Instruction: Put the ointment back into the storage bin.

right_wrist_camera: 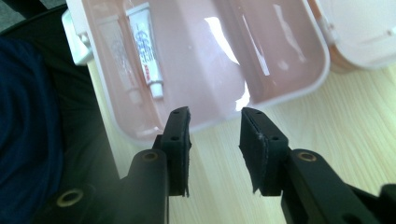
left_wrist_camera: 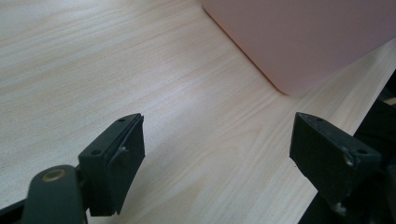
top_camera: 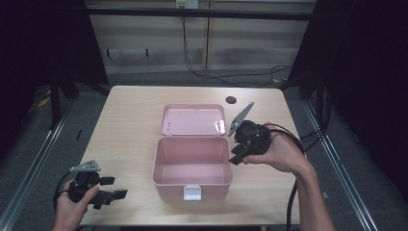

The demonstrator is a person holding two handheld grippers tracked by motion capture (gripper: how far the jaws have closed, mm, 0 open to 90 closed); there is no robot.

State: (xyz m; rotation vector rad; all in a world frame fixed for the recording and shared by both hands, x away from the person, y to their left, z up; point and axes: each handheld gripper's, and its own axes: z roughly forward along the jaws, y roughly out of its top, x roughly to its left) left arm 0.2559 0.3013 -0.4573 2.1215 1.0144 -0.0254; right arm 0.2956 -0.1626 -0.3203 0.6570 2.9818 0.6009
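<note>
An open pink box (top_camera: 168, 188) stands mid-table, its lid (top_camera: 192, 119) laid back flat behind it. In the right gripper view a white tube (right_wrist_camera: 145, 46) lies inside the box (right_wrist_camera: 210, 56) by the wall with the white latch (right_wrist_camera: 74, 37). My right gripper (top_camera: 236, 155) hovers just off the box's right side; its jaws (right_wrist_camera: 215, 126) stand apart over the rim with nothing between them. At the table's near left corner my left gripper (top_camera: 115, 187) is held low, wide open over bare wood (left_wrist_camera: 217, 140), with the box corner (left_wrist_camera: 308, 37) ahead of it.
The light wooden table (top_camera: 130, 125) has a small dark round hole (top_camera: 231, 100) behind the lid. Black cables (top_camera: 202, 72) run over the floor beyond the far edge. Metal rails flank the table. A person's dark clothing (right_wrist_camera: 28, 116) shows beside the box's latch side.
</note>
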